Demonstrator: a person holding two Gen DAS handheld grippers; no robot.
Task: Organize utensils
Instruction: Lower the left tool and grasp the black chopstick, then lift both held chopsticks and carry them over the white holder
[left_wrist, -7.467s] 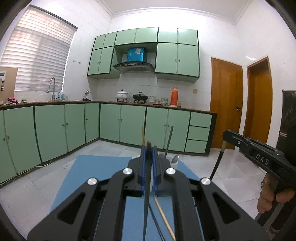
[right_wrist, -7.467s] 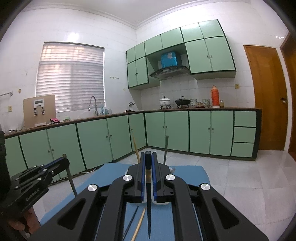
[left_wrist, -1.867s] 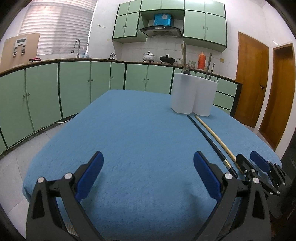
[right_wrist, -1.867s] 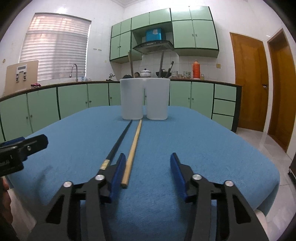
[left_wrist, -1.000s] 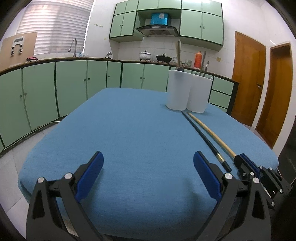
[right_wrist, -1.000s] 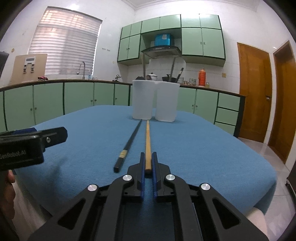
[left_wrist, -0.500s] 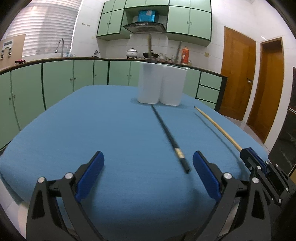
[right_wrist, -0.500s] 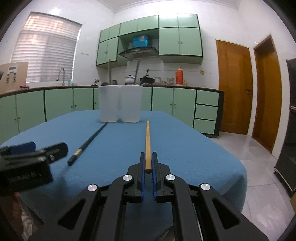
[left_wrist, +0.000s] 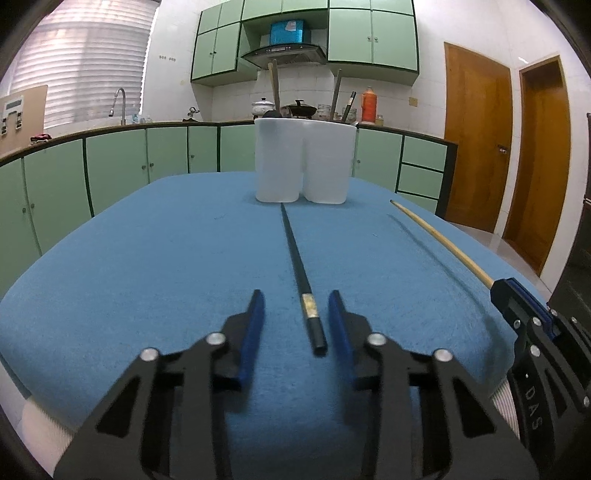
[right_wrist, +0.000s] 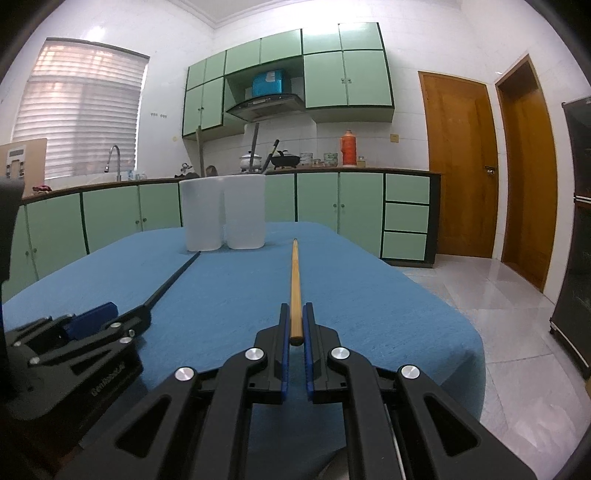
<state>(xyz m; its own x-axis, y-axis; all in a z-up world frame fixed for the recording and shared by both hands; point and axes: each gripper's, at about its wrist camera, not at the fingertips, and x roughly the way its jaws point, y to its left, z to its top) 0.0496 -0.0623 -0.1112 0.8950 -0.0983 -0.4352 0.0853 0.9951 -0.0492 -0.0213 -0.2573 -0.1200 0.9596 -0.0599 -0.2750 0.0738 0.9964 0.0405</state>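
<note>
A black chopstick (left_wrist: 298, 266) lies on the blue cloth, pointing at the white two-part utensil holder (left_wrist: 303, 164). My left gripper (left_wrist: 295, 317) is open, its blue pads on either side of the chopstick's near end without touching it. My right gripper (right_wrist: 294, 325) is shut on the near end of a wooden chopstick (right_wrist: 294, 280), held a little above the cloth; it also shows in the left wrist view (left_wrist: 439, 240). The holder (right_wrist: 223, 214) has several utensils standing in it. The black chopstick (right_wrist: 173, 277) also shows in the right wrist view.
The blue cloth (left_wrist: 147, 258) covers the table, with its edges close on the left, right and near sides. Green kitchen cabinets (right_wrist: 110, 210) run behind. Wooden doors (right_wrist: 458, 166) stand at the right, above a tiled floor (right_wrist: 498, 288).
My left gripper has swung over the black chopstick and narrowed around its near end. My right gripper stays shut on the wooden chopstick, lifted clear of the cloth.
</note>
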